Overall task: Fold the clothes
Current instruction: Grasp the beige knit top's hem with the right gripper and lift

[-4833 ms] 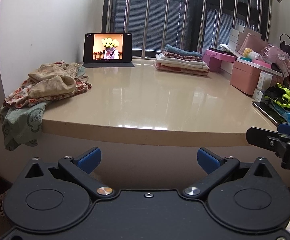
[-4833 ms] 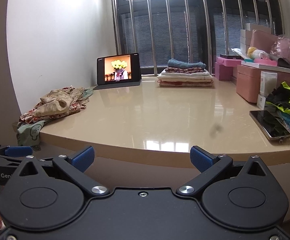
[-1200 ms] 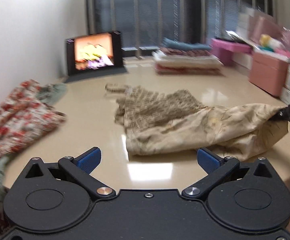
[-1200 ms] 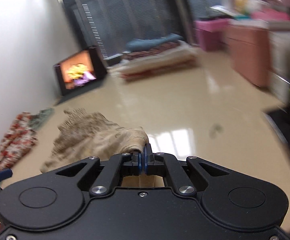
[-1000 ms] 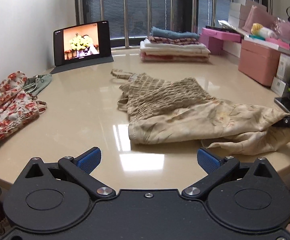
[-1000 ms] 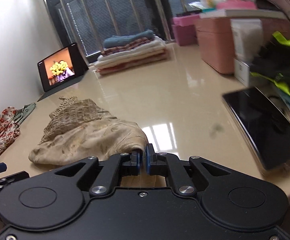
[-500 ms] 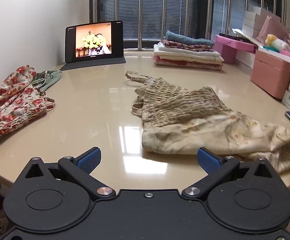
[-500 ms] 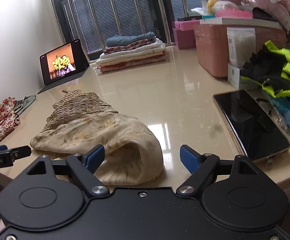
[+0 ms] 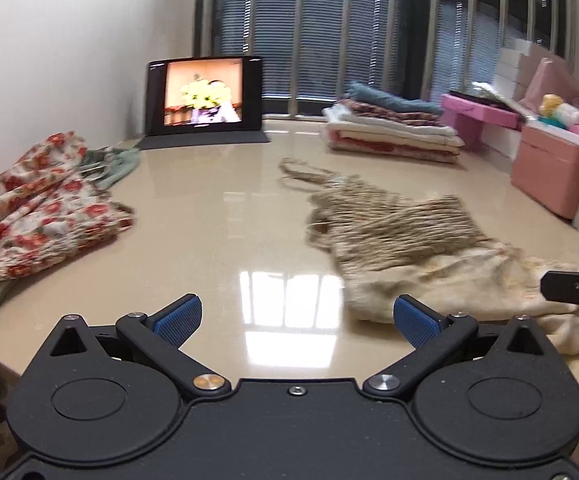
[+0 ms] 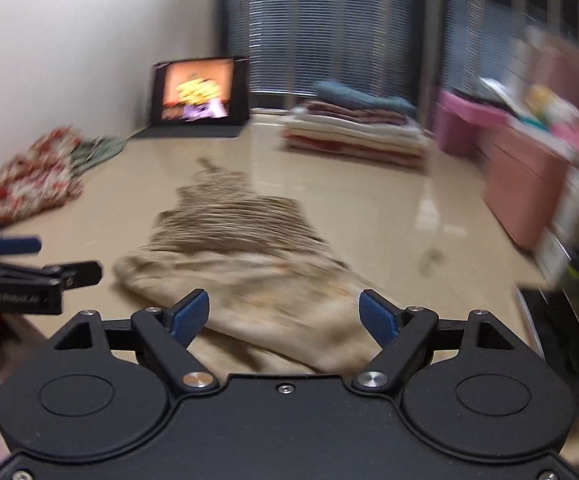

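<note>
Right wrist view: right gripper [image 10: 284, 314] spread wide above the beige dress [image 10: 249, 276], gripping nothing; left gripper [image 9: 296, 319] equally wide, dress ahead to its right.

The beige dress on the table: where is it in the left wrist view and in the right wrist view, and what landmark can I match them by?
Left wrist view: the beige dress lies right of centre on the table, running to the near right edge.
Right wrist view: the dress lies at centre, its near end between the open fingers of the right gripper.
Shared landmark: the tablet standing at the far left by the wall.
</note>
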